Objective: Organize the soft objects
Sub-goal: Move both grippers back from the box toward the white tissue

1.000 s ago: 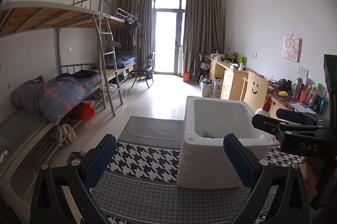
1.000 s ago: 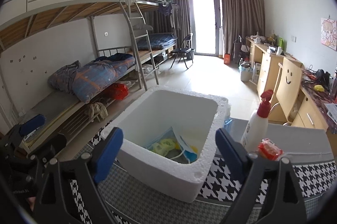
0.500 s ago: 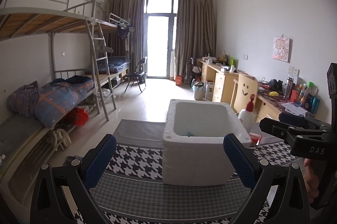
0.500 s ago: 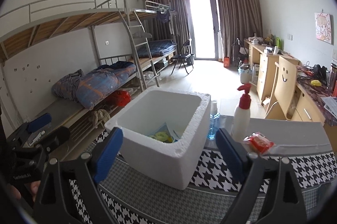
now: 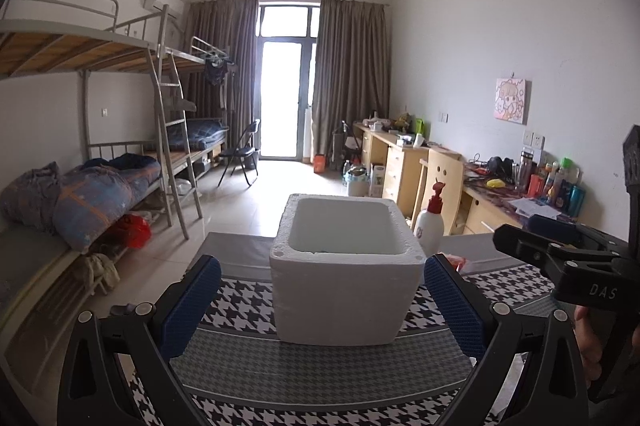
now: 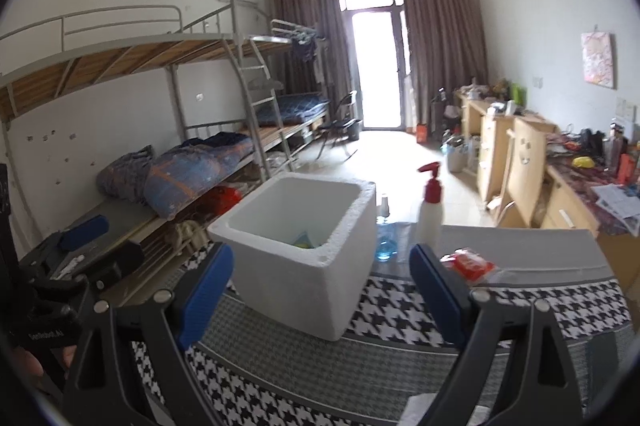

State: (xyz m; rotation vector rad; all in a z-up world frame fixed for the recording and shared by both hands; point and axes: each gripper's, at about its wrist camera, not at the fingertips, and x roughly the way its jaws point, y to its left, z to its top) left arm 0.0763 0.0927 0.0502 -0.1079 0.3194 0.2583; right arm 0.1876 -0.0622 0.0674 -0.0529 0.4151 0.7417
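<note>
Left wrist view: I see my left gripper [image 5: 320,302] with its blue pads spread wide and nothing between them; the white foam box [image 5: 346,278] stands upright ahead of it on the houndstooth-patterned cloth [image 5: 320,374], clear of both pads; the box interior is hidden from this angle; a white pump bottle with a red head [image 5: 430,222] stands just behind the box's right corner; the right gripper [image 5: 560,254] enters from the right edge.

Right wrist view: I see my right gripper [image 6: 322,290] with jaws wide and empty; the foam box sits ahead and slightly left, untouched; soft yellow-and-blue items [image 6: 305,241] lie at its bottom; a clear bottle of blue liquid [image 6: 385,238] stands just beside the box; the pump bottle stands near it; a red packet [image 6: 472,264] lies on the cloth to the right.
</note>
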